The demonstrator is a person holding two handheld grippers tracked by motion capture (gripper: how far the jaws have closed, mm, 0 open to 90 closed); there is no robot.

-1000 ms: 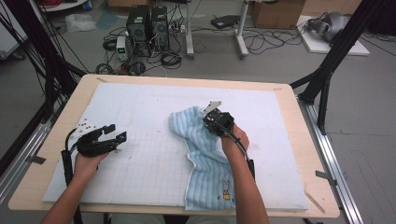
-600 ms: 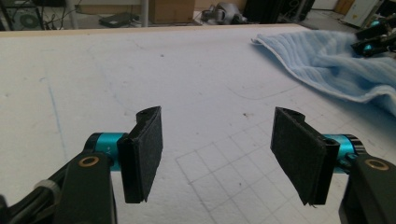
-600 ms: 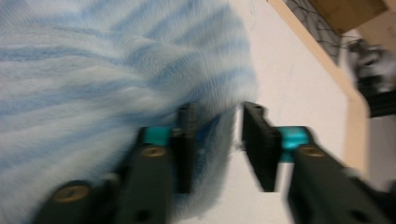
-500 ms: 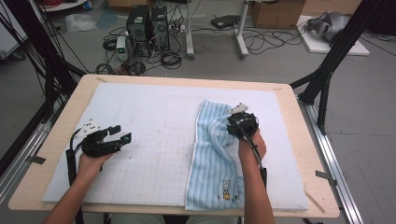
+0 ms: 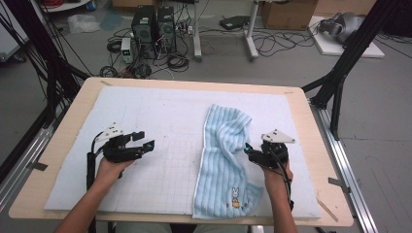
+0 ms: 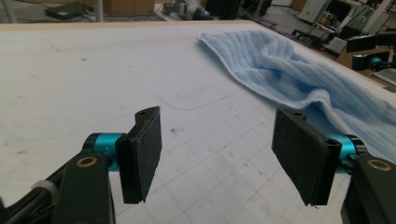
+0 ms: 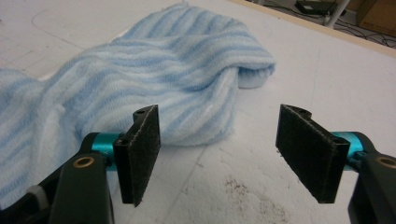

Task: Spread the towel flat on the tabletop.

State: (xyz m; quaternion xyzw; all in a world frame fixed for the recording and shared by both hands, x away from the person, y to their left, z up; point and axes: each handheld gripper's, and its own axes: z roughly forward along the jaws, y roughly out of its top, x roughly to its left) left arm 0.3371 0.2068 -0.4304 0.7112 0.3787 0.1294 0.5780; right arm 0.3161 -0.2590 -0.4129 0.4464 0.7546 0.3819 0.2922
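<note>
A light blue striped towel (image 5: pixel 224 160) lies as a long rumpled strip on the white mat (image 5: pixel 165 116), with a small rabbit patch at its near end. My right gripper (image 5: pixel 248 149) hovers just off the towel's right edge. Its jaws have just been opening and are open, with nothing between them. In the right gripper view (image 7: pixel 219 158) the towel's (image 7: pixel 177 84) folded edge lies just ahead and to the left. My left gripper (image 5: pixel 147 140) is open over bare mat, left of the towel, pointing toward it. The left gripper view (image 6: pixel 219 158) shows the towel (image 6: pixel 299 79) farther off to the right.
The mat covers a wooden table (image 5: pixel 318 160) with narrow bare margins. Beyond the far edge, computer towers (image 5: pixel 153 22), cables and table legs stand on the floor. Black frame struts (image 5: pixel 340 73) rise at both sides.
My right gripper moved right and toward the near edge, drawing the towel out from a bunched heap into a strip, then let go and opened. The left gripper shifted slightly right.
</note>
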